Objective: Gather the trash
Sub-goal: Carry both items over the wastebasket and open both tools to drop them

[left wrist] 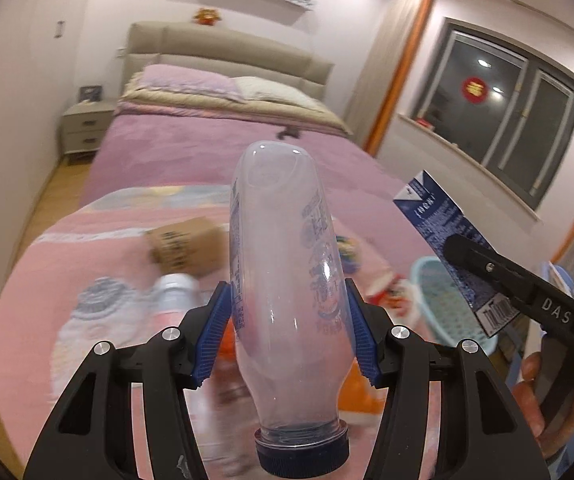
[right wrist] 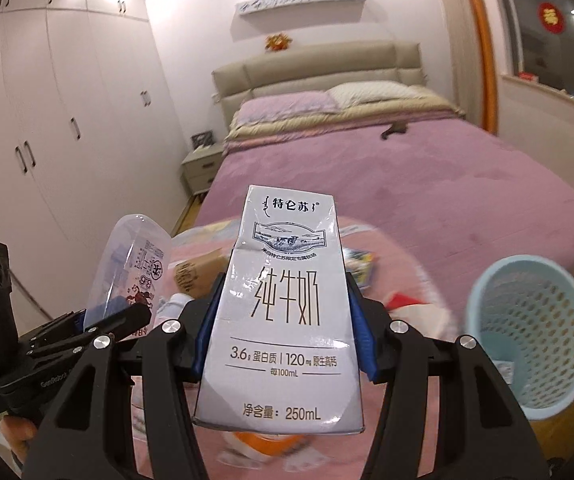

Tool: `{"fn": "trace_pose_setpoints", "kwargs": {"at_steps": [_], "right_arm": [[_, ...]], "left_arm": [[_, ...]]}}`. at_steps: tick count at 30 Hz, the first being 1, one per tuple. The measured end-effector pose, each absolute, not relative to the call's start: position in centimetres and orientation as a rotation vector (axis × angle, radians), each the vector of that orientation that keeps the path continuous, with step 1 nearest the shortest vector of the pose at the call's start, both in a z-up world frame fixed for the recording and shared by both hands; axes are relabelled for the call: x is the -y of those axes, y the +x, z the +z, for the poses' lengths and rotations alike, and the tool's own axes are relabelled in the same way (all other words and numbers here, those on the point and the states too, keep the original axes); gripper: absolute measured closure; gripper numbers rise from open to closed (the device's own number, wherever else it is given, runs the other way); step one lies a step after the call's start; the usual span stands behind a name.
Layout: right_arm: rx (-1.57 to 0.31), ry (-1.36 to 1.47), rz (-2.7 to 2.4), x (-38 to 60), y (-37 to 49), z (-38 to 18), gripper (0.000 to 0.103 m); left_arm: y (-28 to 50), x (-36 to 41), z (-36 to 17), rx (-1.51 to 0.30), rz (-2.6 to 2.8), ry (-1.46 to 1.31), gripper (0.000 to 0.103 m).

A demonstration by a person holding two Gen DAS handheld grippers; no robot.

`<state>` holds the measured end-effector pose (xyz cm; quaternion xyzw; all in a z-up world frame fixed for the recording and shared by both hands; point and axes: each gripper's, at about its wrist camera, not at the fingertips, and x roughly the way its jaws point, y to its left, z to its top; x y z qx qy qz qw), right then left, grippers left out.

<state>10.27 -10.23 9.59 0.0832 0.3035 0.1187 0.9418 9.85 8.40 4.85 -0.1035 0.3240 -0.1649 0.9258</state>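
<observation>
My left gripper (left wrist: 287,320) is shut on an empty clear plastic bottle (left wrist: 287,280), held with its blue cap toward the camera and its base pointing away. My right gripper (right wrist: 285,320) is shut on a white milk carton (right wrist: 283,312), its printed face toward the camera. Both are lifted above a pink blanket (left wrist: 87,248) on the bed. Each view shows the other gripper at its edge: the carton (left wrist: 443,236) at the right of the left wrist view, the bottle (right wrist: 135,264) at the left of the right wrist view. A light blue mesh basket (right wrist: 535,328) stands to the right.
On the pink blanket lie a brown cardboard box (left wrist: 187,248), a second plastic bottle (left wrist: 171,292), an orange item (right wrist: 263,444) and colourful wrappers (right wrist: 361,268). The purple bed (right wrist: 407,184) stretches beyond, with a bedside table (left wrist: 87,128) and wardrobes (right wrist: 47,120) at the left. A hand (left wrist: 539,392) holds the right gripper.
</observation>
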Motion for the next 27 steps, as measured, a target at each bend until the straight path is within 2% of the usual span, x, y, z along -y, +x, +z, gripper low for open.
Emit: {"fn": "trace_pose_setpoints", "kwargs": {"at_steps": [11,27], "right_arm": [[-0.539,0.251,0.028,21.1,7.3,9.9,0.051],[-0.648,0.469,-0.260,36.6,7.4,2.1,0.051]], "left_arm": [[11.0,3.7,5.5,-0.674,-0.503,-0.089,0.049],[14.9,18.3,0.5,-0.827,-0.702,-0.012,0.049]]}}
